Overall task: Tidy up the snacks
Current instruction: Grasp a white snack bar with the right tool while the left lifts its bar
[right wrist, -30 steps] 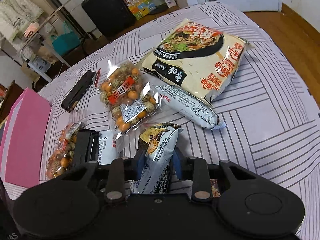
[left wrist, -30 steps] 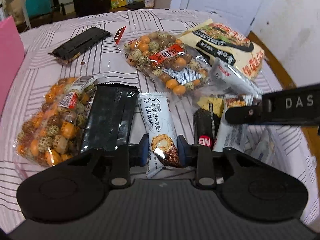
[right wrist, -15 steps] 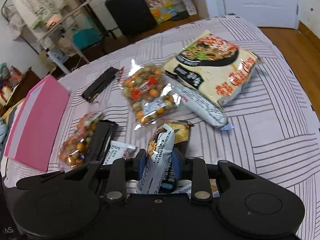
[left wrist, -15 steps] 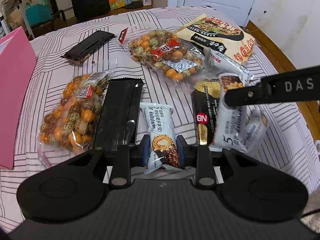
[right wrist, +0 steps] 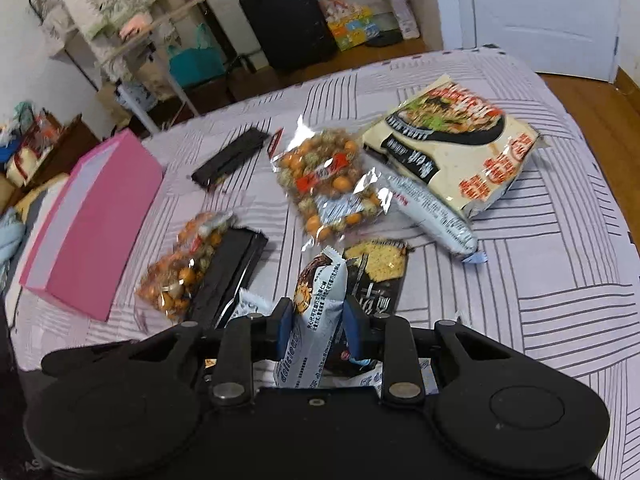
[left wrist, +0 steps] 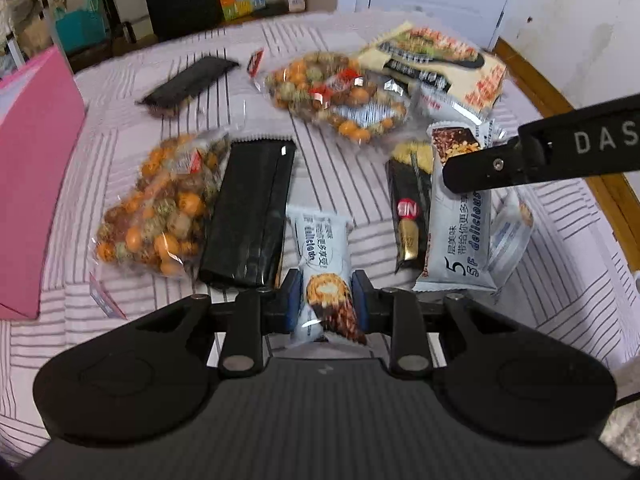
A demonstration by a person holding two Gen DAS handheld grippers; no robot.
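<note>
My left gripper (left wrist: 326, 300) is shut on a white snack bar (left wrist: 324, 248), held off the striped bedspread. My right gripper (right wrist: 318, 320) is shut on a second white snack bar (right wrist: 316, 300); in the left wrist view that bar (left wrist: 460, 236) hangs under the right gripper's black finger (left wrist: 540, 156). A black and gold bar (right wrist: 376, 276) lies just behind it. A pink box (right wrist: 92, 224) stands at the left.
On the bedspread (right wrist: 540, 264) lie two clear bags of coated nuts (right wrist: 324, 184) (right wrist: 184, 268), two black packets (right wrist: 232, 280) (right wrist: 230, 156), a noodle pack (right wrist: 452, 140) and a long white packet (right wrist: 432, 212). A black suitcase (right wrist: 288, 20) stands beyond the bed.
Both grippers have risen and drawn back, each carrying its white snack bar off the bedspread. The right bar has rolled more upright. The pink box has come into fuller view.
</note>
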